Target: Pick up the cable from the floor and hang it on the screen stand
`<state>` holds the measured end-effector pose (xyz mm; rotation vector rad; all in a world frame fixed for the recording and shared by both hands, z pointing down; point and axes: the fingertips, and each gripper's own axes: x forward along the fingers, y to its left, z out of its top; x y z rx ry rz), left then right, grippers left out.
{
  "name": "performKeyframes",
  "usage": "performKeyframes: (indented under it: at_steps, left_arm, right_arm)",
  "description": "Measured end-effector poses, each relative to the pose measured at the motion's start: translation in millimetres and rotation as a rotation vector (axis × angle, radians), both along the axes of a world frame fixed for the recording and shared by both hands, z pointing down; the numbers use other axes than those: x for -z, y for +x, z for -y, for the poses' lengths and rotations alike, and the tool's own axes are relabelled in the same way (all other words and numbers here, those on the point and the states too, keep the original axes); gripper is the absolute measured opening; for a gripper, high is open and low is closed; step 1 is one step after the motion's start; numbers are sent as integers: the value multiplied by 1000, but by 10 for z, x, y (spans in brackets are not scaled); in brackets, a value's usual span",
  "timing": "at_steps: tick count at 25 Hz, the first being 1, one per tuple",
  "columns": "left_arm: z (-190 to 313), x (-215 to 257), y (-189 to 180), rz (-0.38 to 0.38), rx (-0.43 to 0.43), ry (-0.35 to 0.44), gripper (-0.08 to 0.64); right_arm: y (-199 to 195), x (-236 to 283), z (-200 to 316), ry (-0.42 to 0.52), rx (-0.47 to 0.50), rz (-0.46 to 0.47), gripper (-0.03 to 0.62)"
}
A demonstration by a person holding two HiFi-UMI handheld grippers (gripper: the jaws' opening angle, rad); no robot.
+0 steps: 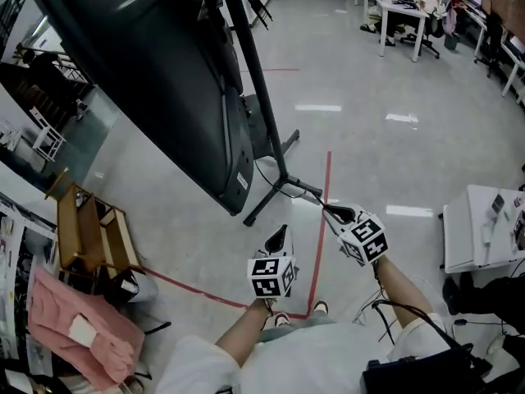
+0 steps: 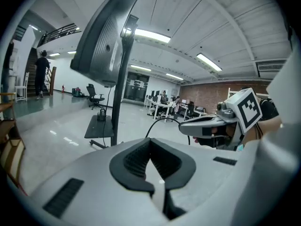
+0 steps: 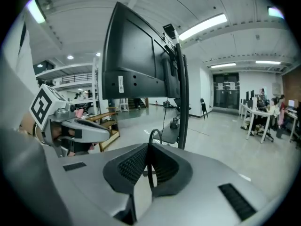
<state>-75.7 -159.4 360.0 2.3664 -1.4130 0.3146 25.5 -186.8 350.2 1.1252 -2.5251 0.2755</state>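
STATE: right gripper [image 3: 149, 147] pinches thin black cable [image 3: 154, 132] | left gripper [image 2: 150, 142] pressed together, empty | RISK: we lose the cable if slack snags the black metal screen stand [image 1: 261, 80].

Around the stand [image 1: 258, 80] are one screen [image 1: 139, 64], one cable [image 3: 150, 159], two tools, the left tool [image 1: 279, 238] and the right tool [image 1: 338, 214], one wooden crate [image 1: 82, 236] and one pink cloth [image 1: 74, 318] left of it, and one white surface [image 1: 467, 220] right of it.

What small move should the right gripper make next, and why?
Probably bring the right gripper forward to the screen stand: its jaws are shut on the black cable, the stand's post rises ahead of it, and the cable is not yet hung there.
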Motion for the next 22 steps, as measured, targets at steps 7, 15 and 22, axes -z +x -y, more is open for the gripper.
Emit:
performKeyframes:
  at_steps: [7,15,22]
  left_arm:
    - [272,595,65,-3,56,107,3]
    - [569,964,128,-41,105,136,3]
    - [1031,1094,308,-34,115,155,3]
  right_arm:
    - [-61,739,352,123,108,-21,35]
    - [-173,1215,688,196,173,-3,35]
    - [-176,1479,1196,240,207,-5,35]
